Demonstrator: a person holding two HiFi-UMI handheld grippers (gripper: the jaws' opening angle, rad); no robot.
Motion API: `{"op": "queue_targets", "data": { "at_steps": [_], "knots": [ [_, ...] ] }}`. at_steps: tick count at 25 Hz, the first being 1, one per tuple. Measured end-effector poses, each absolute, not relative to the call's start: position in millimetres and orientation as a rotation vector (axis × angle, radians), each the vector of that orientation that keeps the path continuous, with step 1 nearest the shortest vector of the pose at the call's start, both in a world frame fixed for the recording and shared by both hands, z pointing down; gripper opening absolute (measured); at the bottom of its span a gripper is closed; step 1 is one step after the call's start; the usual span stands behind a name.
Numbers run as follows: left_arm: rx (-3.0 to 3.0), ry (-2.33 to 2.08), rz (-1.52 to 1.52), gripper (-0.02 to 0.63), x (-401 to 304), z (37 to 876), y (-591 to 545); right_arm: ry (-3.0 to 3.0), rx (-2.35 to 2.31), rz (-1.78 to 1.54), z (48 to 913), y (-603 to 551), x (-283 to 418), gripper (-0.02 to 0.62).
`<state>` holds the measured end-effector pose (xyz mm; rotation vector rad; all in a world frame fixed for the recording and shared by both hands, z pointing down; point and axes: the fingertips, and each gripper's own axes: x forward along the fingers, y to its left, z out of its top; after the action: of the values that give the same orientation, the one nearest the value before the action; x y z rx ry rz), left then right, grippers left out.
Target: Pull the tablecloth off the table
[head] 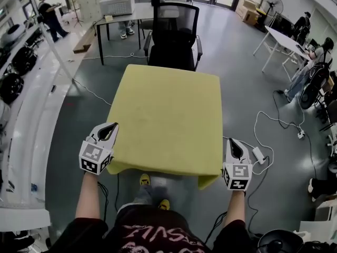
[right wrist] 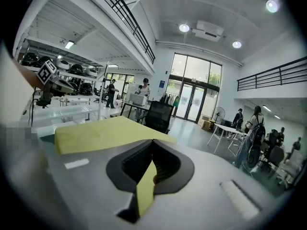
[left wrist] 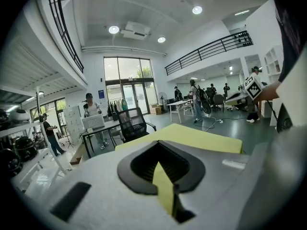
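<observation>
Jaws shut tight on fabric: the left gripper (head: 109, 129) and the right gripper (head: 235, 144) each pinch a strip of the pale yellow tablecloth (head: 166, 112), one at either side, close to its near corners. The cloth lies spread flat over the square surface, which it hides completely. Its near edge droops over the front between the two grippers, and the right-hand corner hangs in a loose fold. The person stands at that edge, with yellow shoes (head: 144, 180) showing below the hem on the grey floor (head: 237, 78). A black mesh-backed office chair (head: 174, 33) stands at the far side.
</observation>
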<state>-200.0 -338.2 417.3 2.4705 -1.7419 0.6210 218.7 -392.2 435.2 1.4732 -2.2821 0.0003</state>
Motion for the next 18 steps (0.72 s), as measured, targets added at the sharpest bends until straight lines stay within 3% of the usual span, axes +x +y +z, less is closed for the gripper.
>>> {"op": "queue_targets", "data": {
  "at_steps": [18],
  "knots": [
    [2.544, -1.501, 0.766, 0.006, -288, 488, -463, -2.056, 1.251, -0.055, 497, -473, 133, 0.012]
  ]
}}
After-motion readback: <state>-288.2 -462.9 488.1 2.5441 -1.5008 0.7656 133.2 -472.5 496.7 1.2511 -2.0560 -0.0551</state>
